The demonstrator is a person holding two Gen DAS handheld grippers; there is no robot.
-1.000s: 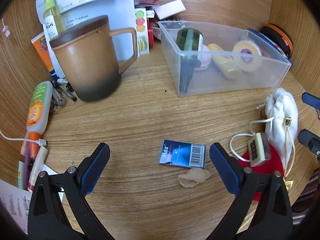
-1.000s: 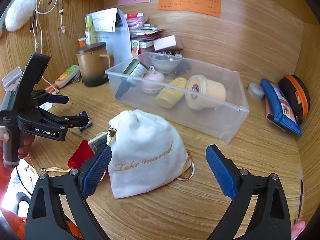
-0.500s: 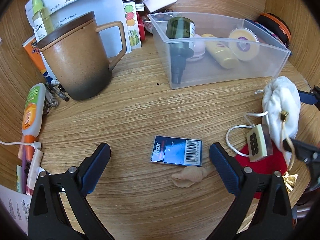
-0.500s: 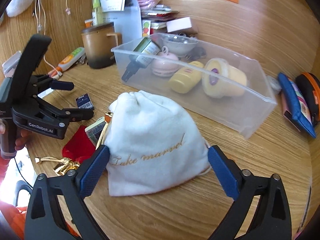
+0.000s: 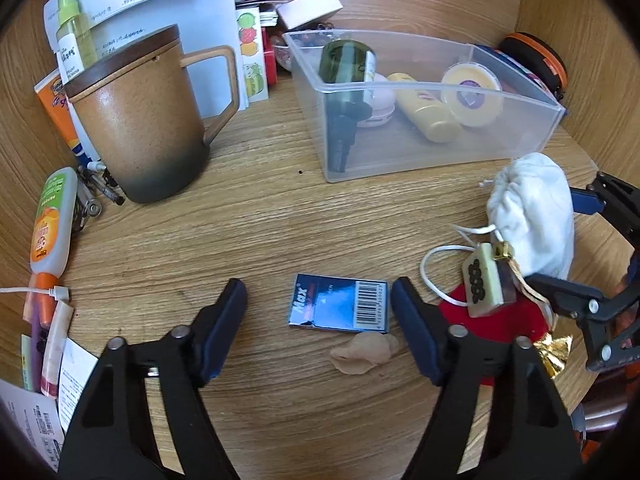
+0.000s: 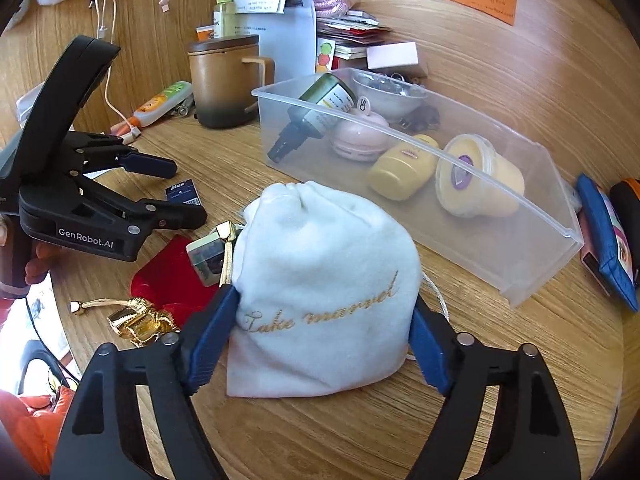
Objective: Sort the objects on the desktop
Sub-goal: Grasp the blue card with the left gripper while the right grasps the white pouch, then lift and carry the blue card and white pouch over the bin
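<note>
Both grippers narrowed since half a second ago. Right gripper jaws are closing around the white pouch, blue pads touching its two sides; the pouch sits on the wooden desk, just in front of the clear plastic bin. Left gripper jaws are also closing, half open, straddling the blue staple box that lies flat on the desk; right pad almost at the box edge, left pad well apart, nothing gripped. Crumpled tan scrap lies just in front of the box. Red cloth with a mahjong-tile charm and gold tassel lies between the two grippers. Bin holds a green dropper bottle, a pink case, a yellow bottle and a yellow jar. Brown lidded mug stands near the desk's left back corner, papers behind it. A hand holds the left gripper's handle.
</note>
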